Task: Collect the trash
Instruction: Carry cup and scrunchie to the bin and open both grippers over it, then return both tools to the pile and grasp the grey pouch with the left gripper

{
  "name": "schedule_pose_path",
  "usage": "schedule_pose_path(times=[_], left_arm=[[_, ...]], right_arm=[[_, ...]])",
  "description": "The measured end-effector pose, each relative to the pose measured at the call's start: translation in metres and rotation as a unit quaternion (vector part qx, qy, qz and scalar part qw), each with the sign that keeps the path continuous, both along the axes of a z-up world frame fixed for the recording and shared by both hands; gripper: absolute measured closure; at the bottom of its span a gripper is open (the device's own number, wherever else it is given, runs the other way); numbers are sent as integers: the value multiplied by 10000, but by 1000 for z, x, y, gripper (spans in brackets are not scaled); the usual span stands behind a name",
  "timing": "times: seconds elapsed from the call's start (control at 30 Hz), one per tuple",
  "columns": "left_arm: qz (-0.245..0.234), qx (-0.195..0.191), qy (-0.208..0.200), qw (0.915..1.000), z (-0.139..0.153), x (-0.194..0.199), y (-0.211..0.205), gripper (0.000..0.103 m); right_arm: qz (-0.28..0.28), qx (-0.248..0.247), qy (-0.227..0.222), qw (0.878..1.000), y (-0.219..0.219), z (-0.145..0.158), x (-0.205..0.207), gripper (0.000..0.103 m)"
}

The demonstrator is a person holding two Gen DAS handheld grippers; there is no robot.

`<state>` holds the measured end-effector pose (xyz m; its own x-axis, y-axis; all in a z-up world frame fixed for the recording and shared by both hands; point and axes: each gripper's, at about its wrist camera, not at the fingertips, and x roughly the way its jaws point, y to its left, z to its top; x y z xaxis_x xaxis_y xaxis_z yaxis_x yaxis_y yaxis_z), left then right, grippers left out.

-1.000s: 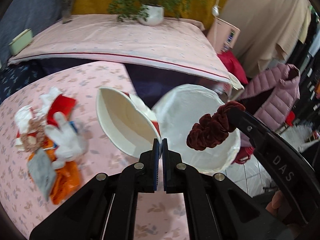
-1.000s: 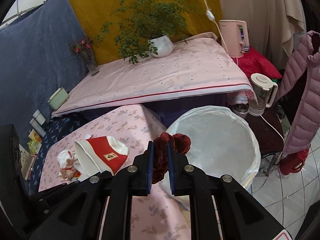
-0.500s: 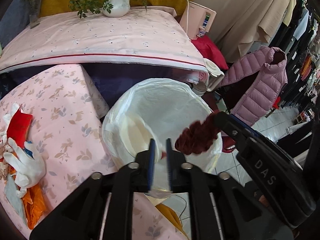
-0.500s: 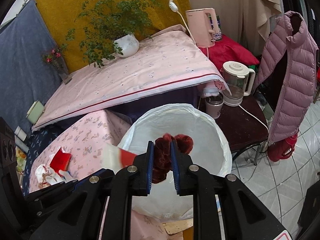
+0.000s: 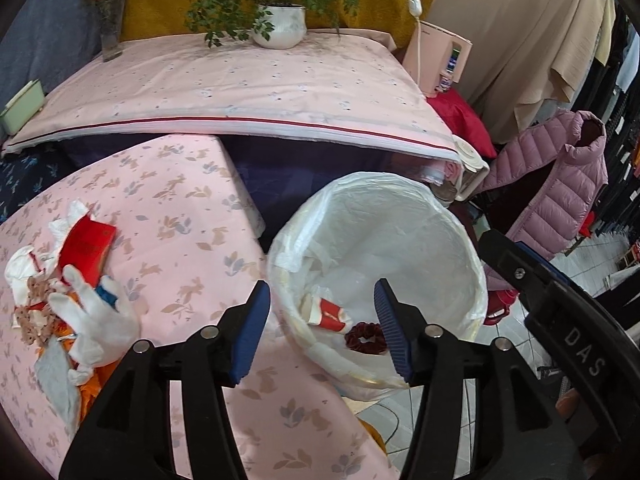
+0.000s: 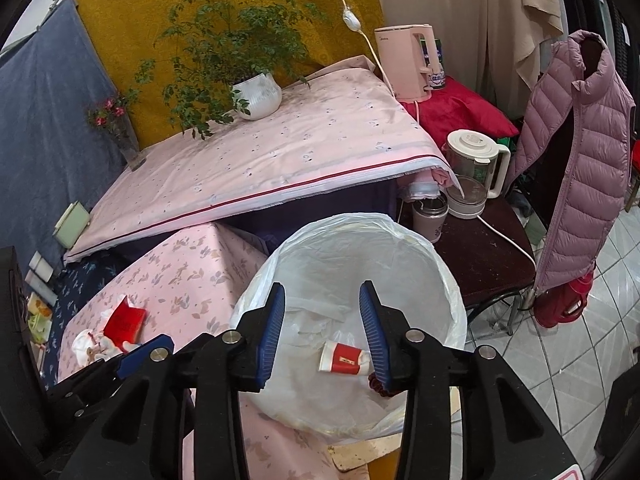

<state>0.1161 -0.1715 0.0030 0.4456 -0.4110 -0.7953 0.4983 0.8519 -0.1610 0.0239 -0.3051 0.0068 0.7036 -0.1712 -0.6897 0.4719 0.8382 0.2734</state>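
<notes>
A bin lined with a white bag (image 5: 460,240) (image 6: 440,272) stands beside the pink floral table (image 5: 192,232) (image 6: 188,276). A red and white paper cup (image 5: 326,314) (image 6: 342,357) and a dark red scrunchie (image 5: 365,337) (image 6: 376,386) lie inside it. My left gripper (image 5: 322,326) is open and empty over the bin's near rim. My right gripper (image 6: 322,328) is open and empty above the bin. A trash pile lies on the table's left: a red packet (image 5: 86,246) (image 6: 126,324), a white glove (image 5: 94,316), tissues and orange wrapping (image 5: 92,390).
A larger table with a pink cloth (image 5: 240,88) (image 6: 280,152) stands behind, with a potted plant (image 5: 280,28) (image 6: 256,96) and a flower vase (image 5: 110,36). A blender (image 6: 474,172), a pink kettle (image 6: 408,60) and a pink jacket (image 6: 580,152) are to the right.
Both grippers opened. The cup dropped from my left gripper and the scrunchie from my right; both now lie in the bin.
</notes>
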Motion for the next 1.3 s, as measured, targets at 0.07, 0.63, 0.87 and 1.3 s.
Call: schedule_pose_path(times=[0.07,0.63,0.87,1.3], left_arm=[[146,-17,33,9999,0,1,10,44],[1606,102,67,9869,0,1,138,27],[2155,189,215,9761,-12,-2,193,23],[2813,-291,1306,9502,-68,2,271,27]], right_arm=[[60,-3,5,10000,5,2,1,63],[909,-143,2,9958,90,16,9,54],[1322,-103,89,9911,129,12,17,54],[1861,-224,329,9817,190,-10,29,54]])
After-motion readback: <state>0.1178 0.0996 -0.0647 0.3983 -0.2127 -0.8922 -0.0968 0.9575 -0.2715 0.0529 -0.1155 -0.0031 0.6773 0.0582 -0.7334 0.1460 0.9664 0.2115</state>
